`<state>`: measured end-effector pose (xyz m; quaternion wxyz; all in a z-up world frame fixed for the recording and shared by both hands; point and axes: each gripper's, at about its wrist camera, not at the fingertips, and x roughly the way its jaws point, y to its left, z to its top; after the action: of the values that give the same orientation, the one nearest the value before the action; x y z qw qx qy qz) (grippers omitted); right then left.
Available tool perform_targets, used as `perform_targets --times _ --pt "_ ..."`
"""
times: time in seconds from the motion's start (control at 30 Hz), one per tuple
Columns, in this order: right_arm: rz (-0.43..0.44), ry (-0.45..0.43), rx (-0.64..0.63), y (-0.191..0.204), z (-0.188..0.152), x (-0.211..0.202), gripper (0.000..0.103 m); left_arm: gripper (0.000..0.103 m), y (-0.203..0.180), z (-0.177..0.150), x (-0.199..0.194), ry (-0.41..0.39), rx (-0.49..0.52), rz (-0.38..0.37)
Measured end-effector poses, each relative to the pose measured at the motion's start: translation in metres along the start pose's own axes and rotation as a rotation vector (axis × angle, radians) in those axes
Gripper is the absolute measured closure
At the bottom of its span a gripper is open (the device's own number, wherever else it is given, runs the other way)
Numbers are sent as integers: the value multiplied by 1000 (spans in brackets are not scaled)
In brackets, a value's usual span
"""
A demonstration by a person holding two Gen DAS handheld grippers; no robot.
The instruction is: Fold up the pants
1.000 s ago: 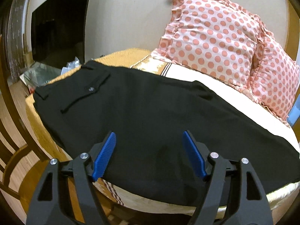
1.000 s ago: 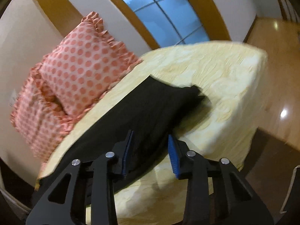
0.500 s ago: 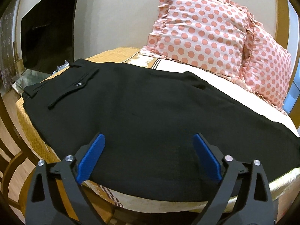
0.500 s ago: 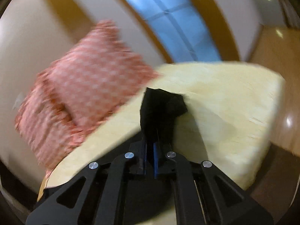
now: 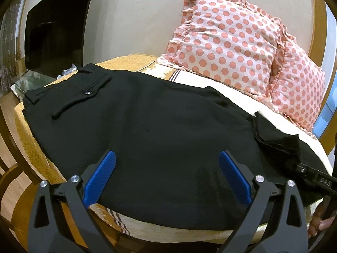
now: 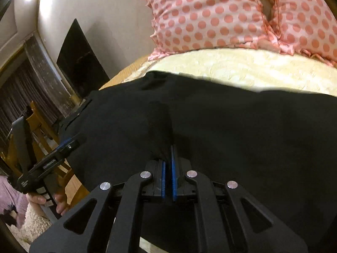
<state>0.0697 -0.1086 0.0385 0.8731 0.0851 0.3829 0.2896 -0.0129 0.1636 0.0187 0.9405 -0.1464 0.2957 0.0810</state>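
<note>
L tool (image 5: pixel 167 177) wide open, hovering over pants (image 5: pixel 147 122) near edge; R tool (image 6: pixel 167 168) clamped on a pants fold, lifted.

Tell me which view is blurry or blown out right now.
Left wrist view: sharp, evenly lit, though fisheye bends the black pants and polka-dot pillow. Right wrist view: slightly soft, the cream bedspread glares, and the pants lose detail in shadow.

My bed (image 5: pixel 236 85), cream cover with a gold quilted end, carries black pants (image 5: pixel 147 126) spread flat (waistband over the gold end) and two pink polka-dot pillows (image 5: pixel 227 42) against the wall.
</note>
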Motion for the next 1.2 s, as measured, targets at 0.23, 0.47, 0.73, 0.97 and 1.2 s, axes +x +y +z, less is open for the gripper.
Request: perform_targets --times 0.23,0.47,0.73,0.97,1.2 --pt "-24 -34 -111 37 4 7 98 3 2 1 -1 -7 -10 -16" --pt "-101 13 -316 66 -30 16 98 6 37 18 -39 -96 -137 -28" --pt "23 -26 -369 76 -30 4 76 6 114 30 -58 -131 -364 79" --pt "-90 4 -340 62 -28 30 76 11 144 38 -49 -104 -424 117" --pt "-42 19 -293 57 -32 5 75 20 163 35 -24 -4 -523 30"
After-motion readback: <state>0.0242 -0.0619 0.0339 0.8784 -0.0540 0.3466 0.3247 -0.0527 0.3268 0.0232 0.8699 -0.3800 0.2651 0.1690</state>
